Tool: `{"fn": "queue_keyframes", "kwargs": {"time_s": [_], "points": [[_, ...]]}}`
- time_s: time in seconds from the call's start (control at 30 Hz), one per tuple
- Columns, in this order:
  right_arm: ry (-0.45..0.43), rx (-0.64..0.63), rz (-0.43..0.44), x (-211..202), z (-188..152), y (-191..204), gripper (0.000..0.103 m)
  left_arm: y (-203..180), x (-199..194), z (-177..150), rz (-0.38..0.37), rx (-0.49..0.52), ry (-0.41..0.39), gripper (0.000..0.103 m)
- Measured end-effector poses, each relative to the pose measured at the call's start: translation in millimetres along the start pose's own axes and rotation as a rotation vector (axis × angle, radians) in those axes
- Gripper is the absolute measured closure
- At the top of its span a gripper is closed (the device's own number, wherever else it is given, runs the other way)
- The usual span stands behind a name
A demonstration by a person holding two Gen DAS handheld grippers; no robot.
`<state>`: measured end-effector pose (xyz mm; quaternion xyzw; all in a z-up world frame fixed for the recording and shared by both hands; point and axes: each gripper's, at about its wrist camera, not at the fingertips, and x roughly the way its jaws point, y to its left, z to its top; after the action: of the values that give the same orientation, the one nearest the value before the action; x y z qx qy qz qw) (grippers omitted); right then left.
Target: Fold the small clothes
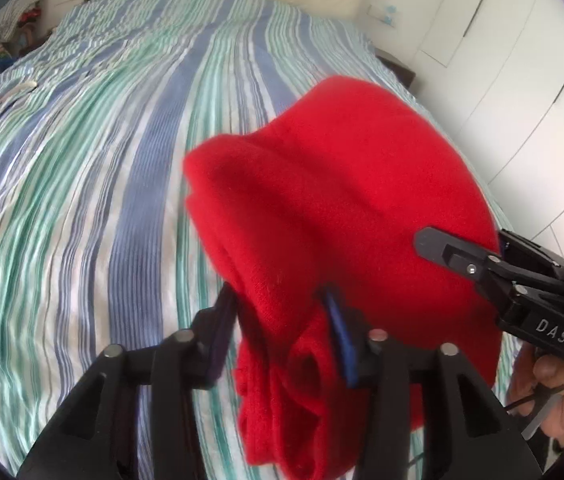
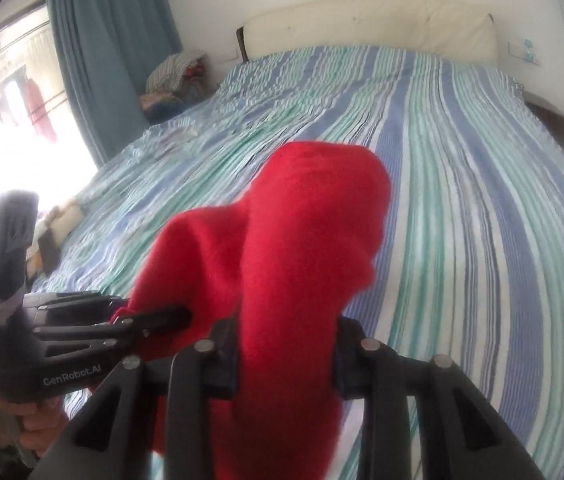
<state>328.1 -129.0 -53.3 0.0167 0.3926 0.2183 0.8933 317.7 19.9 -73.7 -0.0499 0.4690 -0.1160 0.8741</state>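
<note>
**Two claws, one red garment**

The left claw point(image 1: 282, 320) grips a bunched fold of one fuzzy red knit garment point(image 1: 341, 200), lifted above the bed point(image 1: 102, 160). The right claw point(image 2: 285, 344) clamps another fold of it. The crinkled bedsheet carries blue, green and white stripes; one cream padded headboard point(image 2: 381, 24) stands behind.

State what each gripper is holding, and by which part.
Both grip the same red knitted garment, lifted above the striped bed. The left gripper clamps a bunched fold at its lower edge; the right gripper clamps another bunched edge alongside.
</note>
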Motion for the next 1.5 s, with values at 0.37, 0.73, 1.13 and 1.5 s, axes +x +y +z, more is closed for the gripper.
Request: {"fn": "queue_keyframes", "kwargs": {"time_s": [0.37, 0.73, 1.13, 1.5], "points": [[0.154, 0.041, -0.296, -65.4, -99.7, -68.3, 0.003, -5.0, -78.9, -106.6, 0.362, 0.070, -0.168, 0.004], [0.111, -0.015, -0.235, -174.4, -172.0, 23.7, 0.003, -24.6, -166.0, -147.8, 0.311, -0.003, -0.161, 0.001], [0.075, -0.027, -0.218, -206.9, -176.8, 46.0, 0.003, -48.7, -226.0, -148.5, 0.378, 0.046, -0.317, 0.000], [0.071, -0.031, -0.249, -213.9, -173.5, 50.2, 0.003, -58.6, -214.6, -165.9, 0.271, 0.056, -0.235, 0.000]]}}
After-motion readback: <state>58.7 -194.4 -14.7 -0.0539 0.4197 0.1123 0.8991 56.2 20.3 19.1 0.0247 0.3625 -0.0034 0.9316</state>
